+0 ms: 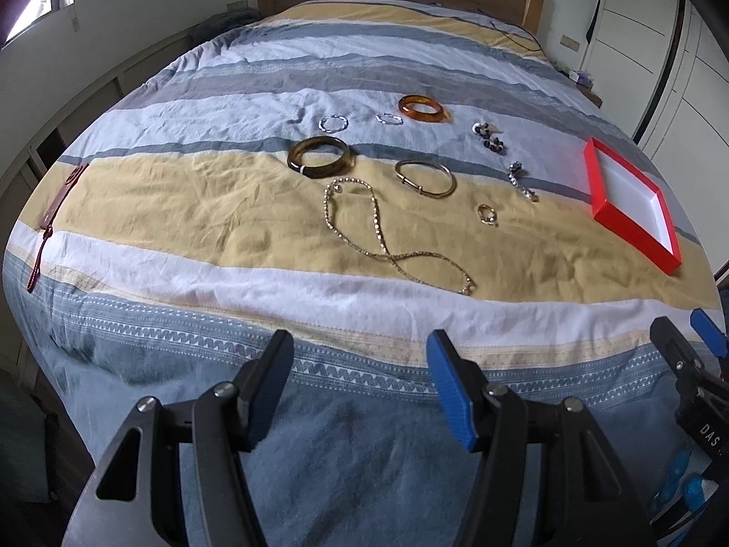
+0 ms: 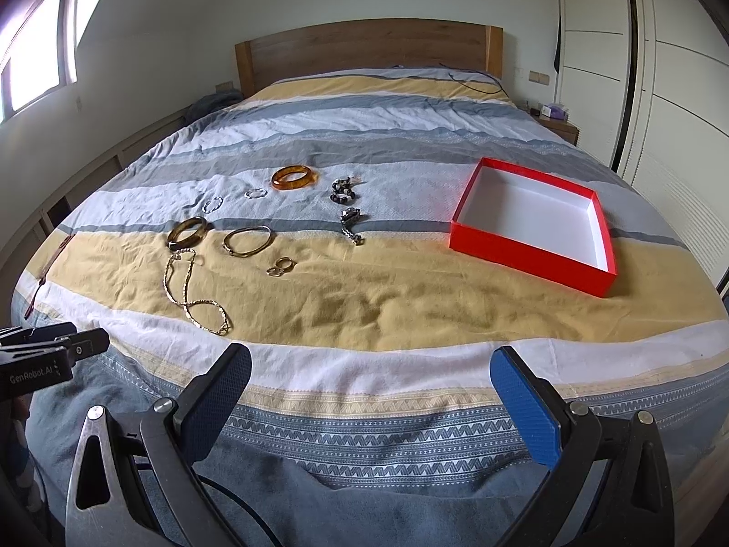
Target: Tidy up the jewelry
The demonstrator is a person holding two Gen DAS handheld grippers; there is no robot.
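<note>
Left gripper (image 1: 360,346) spread wide, nothing between the pads, hovering over the near blue edge of the striped bedspread (image 1: 205,237). Right gripper (image 2: 371,367) likewise wide apart and empty, above the same near edge; seen also at the far right of the left wrist view, cut off by the frame.

Further out, on the yellow and grey bands, all lying loose:
- One gold chain necklace (image 1: 387,237), looped in a figure-eight, nearest the grippers.
- Two thick bangles: one dark brown bangle (image 1: 319,157) touching the necklace's far end, one amber bangle (image 1: 423,109) beyond.
- One thin gold bracelet (image 1: 427,178), right of the dark bangle.
- Two small silver rings or hoops (image 1: 334,123) in the far row, left of the amber bangle; too small to tell which.
- One pair of small gold rings (image 2: 281,266), touching each other.
- One cluster of dark beads (image 2: 342,189), count unclear.
- One silver pendant-like piece (image 2: 351,223), detail hard to make out.

One red box (image 2: 524,253), white inside, empty, open, to the right and well apart from the jewelry.

One dark red strap (image 1: 52,214) at the left edge of the bed, partly hanging over the side.

Beyond, one wooden headboard (image 2: 364,52).
</note>
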